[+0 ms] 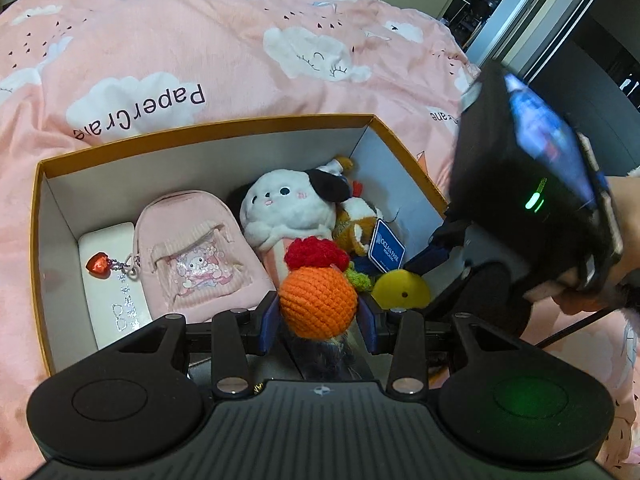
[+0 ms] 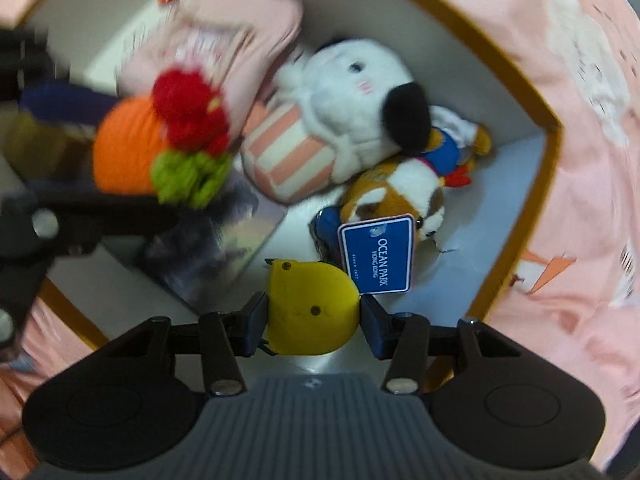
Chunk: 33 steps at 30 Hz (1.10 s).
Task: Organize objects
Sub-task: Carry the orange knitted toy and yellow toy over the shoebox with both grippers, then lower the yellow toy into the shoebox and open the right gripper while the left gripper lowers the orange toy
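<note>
My left gripper (image 1: 318, 316) is shut on an orange crocheted toy (image 1: 318, 306) with a red and green top, held over the near part of an open cardboard box (image 1: 200, 130). My right gripper (image 2: 314, 316) is shut on a yellow rounded toy (image 2: 312, 312), held inside the box at its near right; it shows in the left wrist view (image 1: 400, 290) too. The orange toy (image 2: 128, 152) appears blurred at the left of the right wrist view. In the box lie a white plush dog (image 1: 288, 208), a pink pouch (image 1: 196, 256), a white glasses case (image 1: 112, 284) and a brown plush with a blue tag (image 2: 396, 196).
The box sits on a pink cloud-print quilt (image 1: 200, 40). A dark glossy booklet (image 2: 224, 252) lies on the box floor under the orange toy. The right hand-held device (image 1: 528, 200) hangs over the box's right wall. A dark doorway is at the far right.
</note>
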Available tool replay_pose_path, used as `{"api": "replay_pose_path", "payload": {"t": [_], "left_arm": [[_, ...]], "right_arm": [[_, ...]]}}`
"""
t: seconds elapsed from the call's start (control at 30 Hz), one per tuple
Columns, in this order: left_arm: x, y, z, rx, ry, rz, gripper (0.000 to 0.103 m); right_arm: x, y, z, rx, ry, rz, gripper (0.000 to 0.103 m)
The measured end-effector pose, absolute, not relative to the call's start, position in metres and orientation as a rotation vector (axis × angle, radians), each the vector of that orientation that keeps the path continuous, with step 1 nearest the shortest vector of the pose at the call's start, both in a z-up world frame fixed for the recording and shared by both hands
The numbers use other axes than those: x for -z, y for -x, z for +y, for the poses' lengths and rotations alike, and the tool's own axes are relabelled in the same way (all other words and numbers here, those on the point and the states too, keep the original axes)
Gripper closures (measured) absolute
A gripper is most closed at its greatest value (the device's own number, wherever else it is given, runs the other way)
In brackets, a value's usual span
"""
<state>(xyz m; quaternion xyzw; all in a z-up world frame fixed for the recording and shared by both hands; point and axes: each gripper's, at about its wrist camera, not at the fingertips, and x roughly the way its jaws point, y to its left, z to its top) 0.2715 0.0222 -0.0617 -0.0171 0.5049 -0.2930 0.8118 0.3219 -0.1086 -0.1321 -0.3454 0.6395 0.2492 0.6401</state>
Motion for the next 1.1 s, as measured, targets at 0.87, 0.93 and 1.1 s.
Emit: {"api": "replay_pose_path", "payload": {"t": [0.87,0.93,1.1], "left_arm": [[0.069,-0.275,0.001,0.690,0.044,1.186,0.057],[0.071,-0.275,-0.009,0.693,0.032,1.207,0.057],[0.084,-0.282,-0.033,0.672,0.009,1.265,0.057]], "right_arm": [[0.079,-0.303,-0.129,-0.595,0.886,1.201,0.036],[0.060,-0.296,-0.149,-0.587,0.813,1.093,0.036],[0.046,-0.291,-0.179,-0.503,0.595,1.006,0.036]]}}
